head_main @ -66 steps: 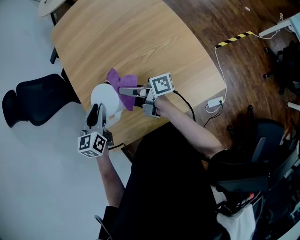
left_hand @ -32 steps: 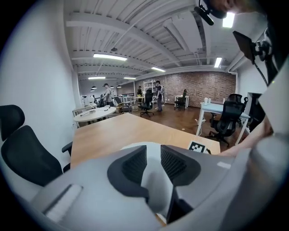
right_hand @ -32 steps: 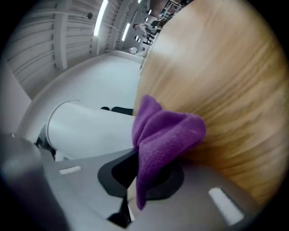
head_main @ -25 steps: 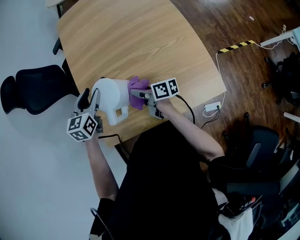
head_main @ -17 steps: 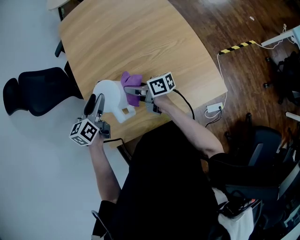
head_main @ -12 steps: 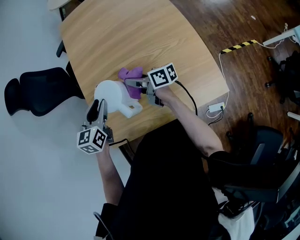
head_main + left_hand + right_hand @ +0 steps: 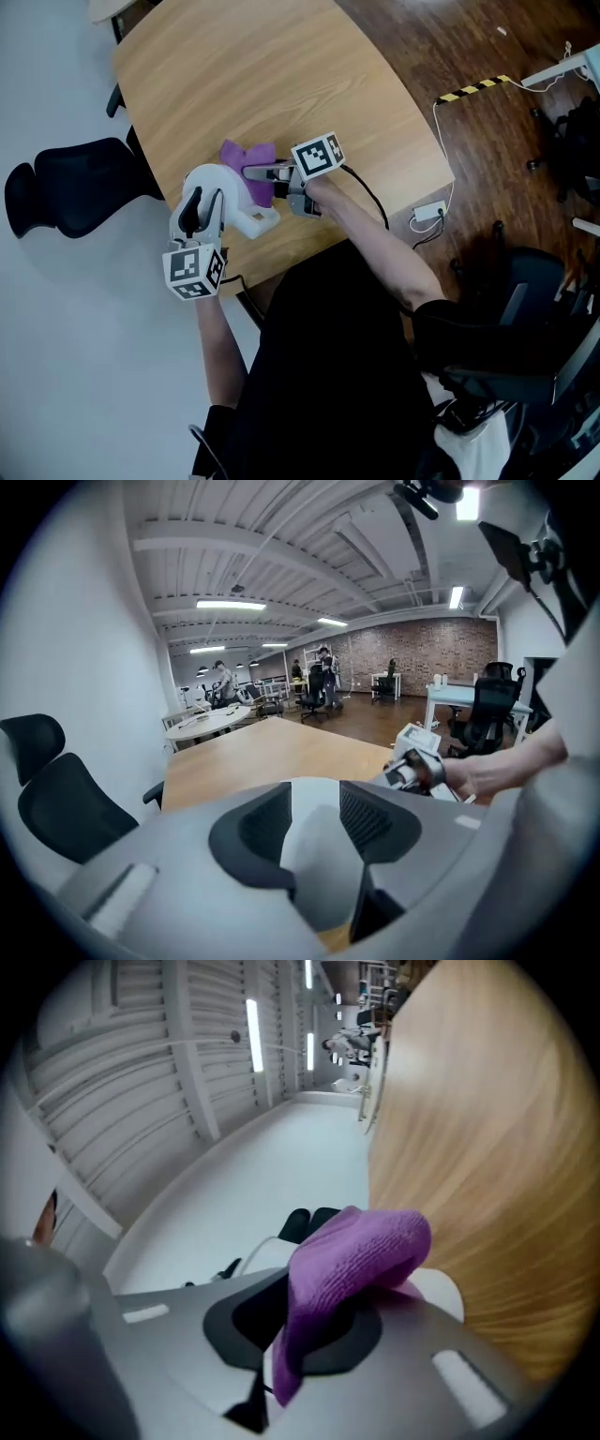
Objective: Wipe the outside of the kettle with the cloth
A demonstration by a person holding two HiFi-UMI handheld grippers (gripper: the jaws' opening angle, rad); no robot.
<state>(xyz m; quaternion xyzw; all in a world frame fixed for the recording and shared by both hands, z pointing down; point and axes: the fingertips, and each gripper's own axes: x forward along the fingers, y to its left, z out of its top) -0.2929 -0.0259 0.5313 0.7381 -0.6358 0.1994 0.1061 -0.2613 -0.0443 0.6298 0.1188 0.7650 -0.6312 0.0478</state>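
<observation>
Two shifts are showing since half a second ago: the left gripper (image 7: 204, 200), jaws just closing, is now reaching over the smooth, rounded white kettle (image 7: 239, 197) and clamping it, while the purple cloth (image 7: 244, 153) is lying further left. The right gripper (image 7: 251, 174) is pinching the cloth at the kettle's far side, near the tabletop's (image 7: 281, 75) edge.

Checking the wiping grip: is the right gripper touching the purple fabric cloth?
Touching. The right gripper view shows the purple fabric cloth pinched between the right gripper's two dark pads and bulging out beyond them.
</observation>
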